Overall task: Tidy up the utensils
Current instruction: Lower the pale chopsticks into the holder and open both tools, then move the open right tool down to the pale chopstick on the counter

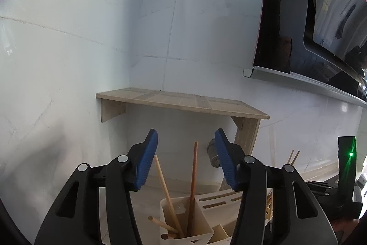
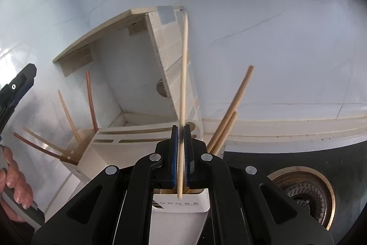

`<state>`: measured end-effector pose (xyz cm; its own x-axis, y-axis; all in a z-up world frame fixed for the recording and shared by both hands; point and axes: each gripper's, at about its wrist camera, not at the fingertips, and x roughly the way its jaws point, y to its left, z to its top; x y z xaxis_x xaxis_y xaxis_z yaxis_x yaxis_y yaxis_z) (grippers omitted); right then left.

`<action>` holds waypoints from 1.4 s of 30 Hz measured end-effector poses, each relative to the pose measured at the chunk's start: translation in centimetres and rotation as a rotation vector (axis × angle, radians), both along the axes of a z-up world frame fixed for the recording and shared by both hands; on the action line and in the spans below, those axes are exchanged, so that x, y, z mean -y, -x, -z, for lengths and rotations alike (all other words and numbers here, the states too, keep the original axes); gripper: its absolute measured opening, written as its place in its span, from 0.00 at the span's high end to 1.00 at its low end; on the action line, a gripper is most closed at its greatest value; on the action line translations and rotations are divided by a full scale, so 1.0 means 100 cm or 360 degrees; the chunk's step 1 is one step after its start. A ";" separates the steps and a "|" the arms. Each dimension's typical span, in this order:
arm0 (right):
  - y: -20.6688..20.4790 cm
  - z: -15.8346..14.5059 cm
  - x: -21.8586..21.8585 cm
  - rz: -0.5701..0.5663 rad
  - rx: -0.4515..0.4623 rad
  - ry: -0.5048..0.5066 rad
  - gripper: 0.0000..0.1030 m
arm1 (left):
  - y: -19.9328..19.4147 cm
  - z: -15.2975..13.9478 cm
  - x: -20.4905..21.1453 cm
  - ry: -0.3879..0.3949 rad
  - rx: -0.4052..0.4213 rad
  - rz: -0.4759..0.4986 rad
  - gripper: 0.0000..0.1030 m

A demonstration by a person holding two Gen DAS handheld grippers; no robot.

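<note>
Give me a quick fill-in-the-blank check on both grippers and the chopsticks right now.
1. The right gripper is shut on one ____.
2. The left gripper is ____ and holds nothing.
3. The chopstick in the right gripper stands nearly ____.
4. Right of the white holder lies a sink ____.

Missing words: chopstick; open; upright; drain

White tiled wall (image 1: 68, 49), wooden shelf (image 1: 181, 101)

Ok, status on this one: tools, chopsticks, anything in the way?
Left tool open, empty. Right tool shut on chopstick above holder. Nothing blocking.
</note>
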<state>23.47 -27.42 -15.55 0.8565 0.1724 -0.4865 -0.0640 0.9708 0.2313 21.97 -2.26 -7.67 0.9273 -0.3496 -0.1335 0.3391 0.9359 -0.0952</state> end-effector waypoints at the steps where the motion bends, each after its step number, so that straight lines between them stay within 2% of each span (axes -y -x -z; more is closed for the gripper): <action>1: 0.000 0.000 -0.001 -0.0006 0.0004 -0.0006 0.95 | 0.001 -0.001 -0.001 -0.0001 -0.0001 -0.0001 0.50; 6: -0.007 0.001 0.002 0.0016 0.0002 -0.0028 0.95 | 0.008 -0.007 -0.003 -0.0010 0.0015 -0.0015 0.50; 10: -0.010 0.009 0.011 0.0027 -0.0071 -0.0100 0.94 | 0.012 -0.009 -0.007 -0.0039 0.0028 -0.0030 0.50; 15: -0.005 0.013 0.016 0.0017 -0.0072 -0.0097 0.94 | 0.020 -0.014 -0.011 -0.0052 0.0044 -0.0038 0.49; 19: 0.005 0.012 0.022 0.0002 -0.0076 -0.0109 0.92 | 0.026 -0.018 -0.013 -0.0086 0.0042 -0.0051 0.41; 20: 0.006 0.011 0.021 -0.0004 -0.0075 -0.0110 0.84 | 0.028 -0.019 -0.014 -0.0093 0.0038 -0.0052 0.38; 21: 0.009 0.010 0.022 -0.0008 -0.0066 -0.0117 0.67 | 0.029 -0.019 -0.014 -0.0098 0.0036 -0.0054 0.38; 22: 0.011 0.008 0.021 -0.0006 -0.0055 -0.0122 0.63 | 0.030 -0.020 -0.015 -0.0105 0.0031 -0.0058 0.37; 30: 0.024 0.006 0.009 -0.0054 -0.0071 -0.0093 0.63 | 0.042 -0.020 -0.020 -0.0104 -0.0041 -0.0065 0.32; 42: 0.039 0.021 -0.008 -0.0062 -0.0241 -0.0070 0.63 | 0.063 -0.031 -0.036 -0.0106 -0.0066 -0.0099 0.30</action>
